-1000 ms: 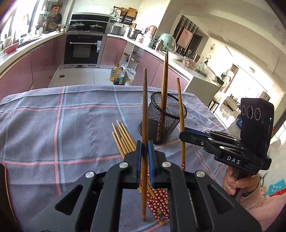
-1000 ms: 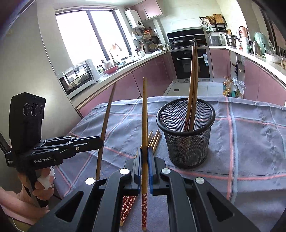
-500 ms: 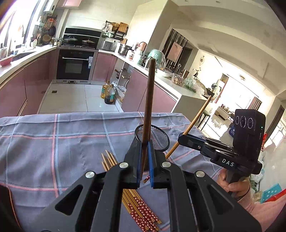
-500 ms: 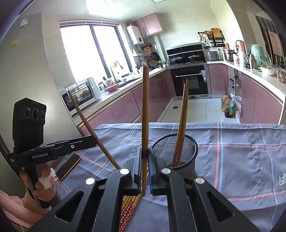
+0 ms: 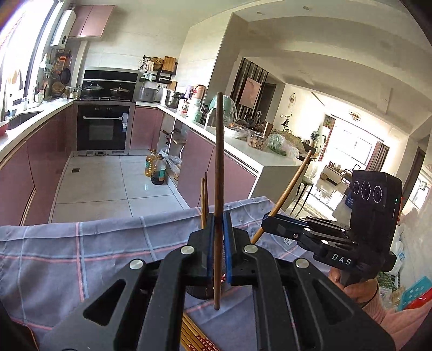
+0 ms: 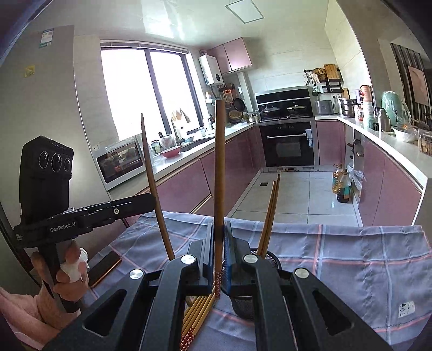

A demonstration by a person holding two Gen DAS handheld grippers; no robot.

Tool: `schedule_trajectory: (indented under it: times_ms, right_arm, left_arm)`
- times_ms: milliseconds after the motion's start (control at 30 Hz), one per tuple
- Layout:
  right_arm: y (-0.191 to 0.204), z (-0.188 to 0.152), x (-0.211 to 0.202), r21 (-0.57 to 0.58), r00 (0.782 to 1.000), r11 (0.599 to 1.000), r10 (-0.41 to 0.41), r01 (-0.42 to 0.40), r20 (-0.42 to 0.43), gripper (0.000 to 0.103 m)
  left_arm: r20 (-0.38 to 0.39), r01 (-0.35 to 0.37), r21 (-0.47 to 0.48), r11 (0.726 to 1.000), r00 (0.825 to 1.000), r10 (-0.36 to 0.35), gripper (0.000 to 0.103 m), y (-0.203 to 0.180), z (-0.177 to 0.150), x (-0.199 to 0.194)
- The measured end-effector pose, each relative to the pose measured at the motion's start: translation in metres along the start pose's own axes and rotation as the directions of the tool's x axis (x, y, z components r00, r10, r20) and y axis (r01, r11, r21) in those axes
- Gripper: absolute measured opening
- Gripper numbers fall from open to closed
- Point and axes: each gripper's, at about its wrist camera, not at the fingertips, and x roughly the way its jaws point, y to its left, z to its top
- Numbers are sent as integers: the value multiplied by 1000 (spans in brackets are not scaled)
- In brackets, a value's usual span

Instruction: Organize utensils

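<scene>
Above the checked grey cloth table (image 6: pixel 351 251), left tool (image 5: pixel 218 243) and right tool (image 6: pixel 219 248) each clamp one slim wooden chopstick (image 5: pixel 219 162) (image 6: pixel 219 162); black mesh cup (image 6: pixel 267 259) clear only in right view

Daylit kitchen, sharp focus, heavy fisheye bend on both wrist views.
Sun blows out the tall kitchen window (image 6: pixel 145 91) and the bright far living-room opening (image 5: pixel 348 151); glare streaks the white ceiling (image 6: pixel 162 24), pale sheen on the glossy white floor tiles (image 5: pixel 108 186), dark vignette rings the corners, straight lines curve.

Both wrist views are aimed slightly downward, close above the blue checked tablecloth (image 5: pixel 108 243) (image 6: pixel 351 256); a pink-cabinet kitchen beyond is shared.
</scene>
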Motion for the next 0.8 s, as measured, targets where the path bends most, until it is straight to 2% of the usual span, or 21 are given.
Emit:
schedule_trajectory:
  times_ms: [100, 233, 333, 500, 600, 700, 800]
  right_arm:
    - [-4, 5, -1, -4, 1000, 1000, -8, 8, 11, 6]
    - [-7, 8, 2, 12, 1000, 1000, -4, 4, 12, 6]
    - [-12, 2, 8, 30, 1000, 1000, -3, 3, -1, 6]
    - [-19, -7, 13, 51, 1000, 999, -6, 7, -26, 6]
    - [-22, -9, 12, 61, 1000, 998, -9, 10, -25, 6]
    - [-24, -9, 9, 67, 1000, 998, -9, 11, -21, 6]
    - [-22, -8, 7, 64, 1000, 998, -11, 12, -20, 6]
  left_arm:
    - [16, 6, 14, 1000, 1000, -6, 1, -7, 9, 0]
    - [17, 33, 15, 999, 999, -33, 1, -12, 15, 8]
    - [-24, 32, 5, 999, 999, -32, 1, -14, 7, 23]
    - [-97, -33, -6, 999, 995, 33, 1, 5, -18, 48]
    - [-149, -94, -17, 995, 985, 90, 3, 26, -37, 62]
    - [-200, -155, -15, 988, 968, 149, 15, 47, -53, 78]
    - [-261, -230, 4, 973, 939, 223, 17, 69, -70, 99]
